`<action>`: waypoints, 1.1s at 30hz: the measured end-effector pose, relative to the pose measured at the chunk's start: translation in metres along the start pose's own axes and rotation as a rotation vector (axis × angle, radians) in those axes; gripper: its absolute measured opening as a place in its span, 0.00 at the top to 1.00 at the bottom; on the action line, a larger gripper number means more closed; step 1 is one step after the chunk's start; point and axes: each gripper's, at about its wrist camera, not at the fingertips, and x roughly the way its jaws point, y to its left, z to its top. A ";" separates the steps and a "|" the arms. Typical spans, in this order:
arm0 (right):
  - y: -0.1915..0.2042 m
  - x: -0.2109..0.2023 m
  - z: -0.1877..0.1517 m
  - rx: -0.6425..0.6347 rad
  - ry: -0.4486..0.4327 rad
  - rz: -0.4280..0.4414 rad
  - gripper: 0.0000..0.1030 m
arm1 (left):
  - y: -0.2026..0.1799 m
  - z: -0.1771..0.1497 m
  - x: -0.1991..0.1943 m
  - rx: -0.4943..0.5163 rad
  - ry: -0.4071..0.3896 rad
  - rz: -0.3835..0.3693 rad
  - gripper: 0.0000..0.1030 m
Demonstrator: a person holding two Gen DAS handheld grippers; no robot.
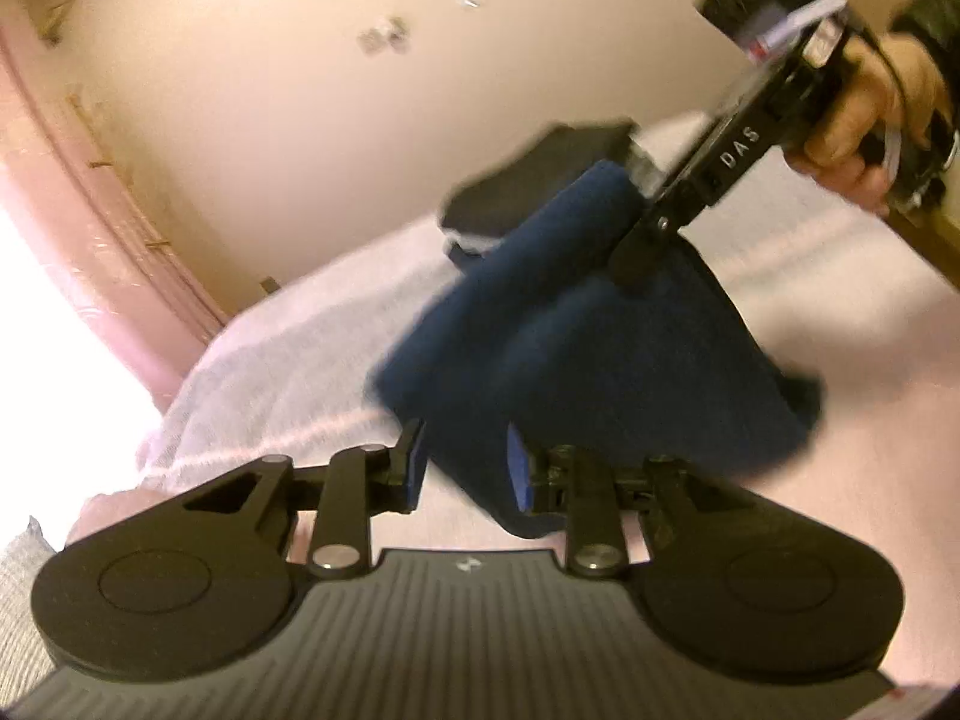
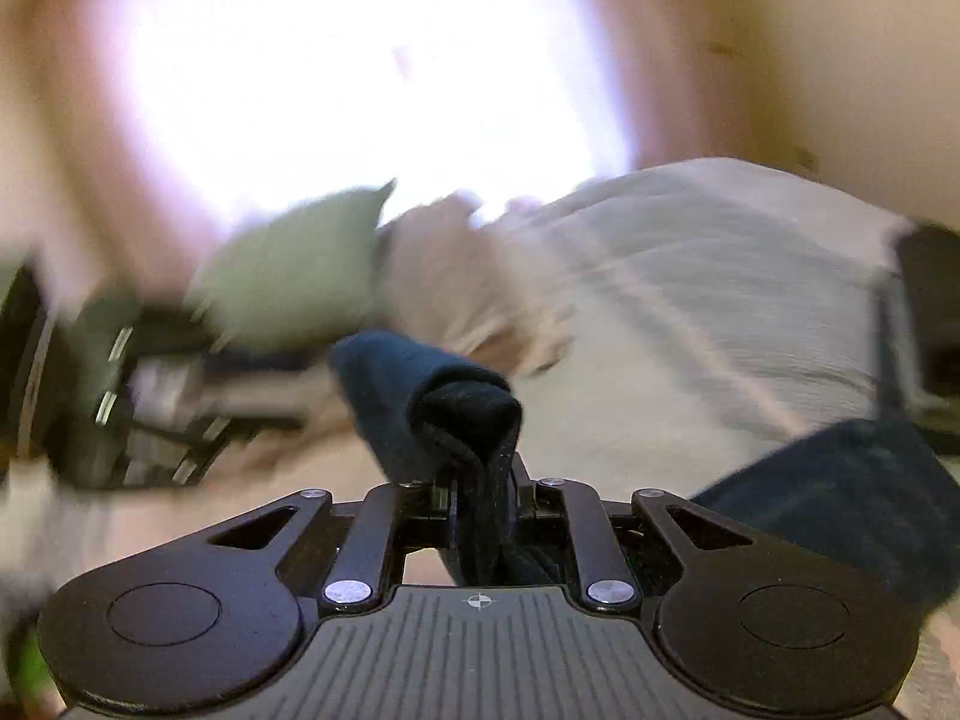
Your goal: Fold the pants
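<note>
Both tools (image 1: 465, 471) (image 2: 480, 510) clamp the navy pants (image 1: 576, 324) above the bed (image 1: 288, 372)

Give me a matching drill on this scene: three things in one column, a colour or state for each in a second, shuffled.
Things:
1. pants
2. bed cover
3. right claw

States:
A. pale, spread flat
B. clamped on dark cloth
C. navy, lifted between both claws

Pairs: 1-C, 2-A, 3-B

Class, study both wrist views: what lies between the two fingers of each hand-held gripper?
Dark blue pants fabric in both. The right hand-held gripper pinches a bunched fold in its view; the left hand-held gripper has cloth between its fingers in its view.
</note>
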 end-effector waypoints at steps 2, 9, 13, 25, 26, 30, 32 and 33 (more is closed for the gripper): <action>-0.065 -0.015 0.019 0.125 -0.058 -0.015 0.90 | -0.003 0.024 0.026 -0.045 0.010 0.006 0.75; -0.305 0.021 -0.012 0.635 0.018 -0.111 0.89 | -0.059 0.062 0.176 -0.224 0.163 -0.129 0.74; -0.326 0.012 -0.021 0.732 0.006 -0.034 0.91 | -0.081 0.066 0.230 -0.241 0.250 -0.189 0.74; -0.352 0.005 -0.053 0.843 -0.073 -0.110 0.74 | -0.105 0.027 0.334 -0.299 0.427 -0.279 0.73; -0.347 -0.002 -0.052 0.833 -0.075 -0.132 0.64 | -0.106 0.025 0.333 -0.302 0.426 -0.276 0.73; -0.315 -0.027 -0.062 0.828 -0.061 -0.173 0.25 | -0.094 0.026 0.314 -0.330 0.422 -0.275 0.73; -0.297 -0.021 -0.078 0.829 -0.040 -0.152 0.18 | -0.082 0.024 0.290 -0.352 0.398 -0.253 0.71; -0.288 -0.015 -0.082 0.837 -0.022 -0.136 0.18 | -0.075 0.018 0.276 -0.380 0.394 -0.236 0.70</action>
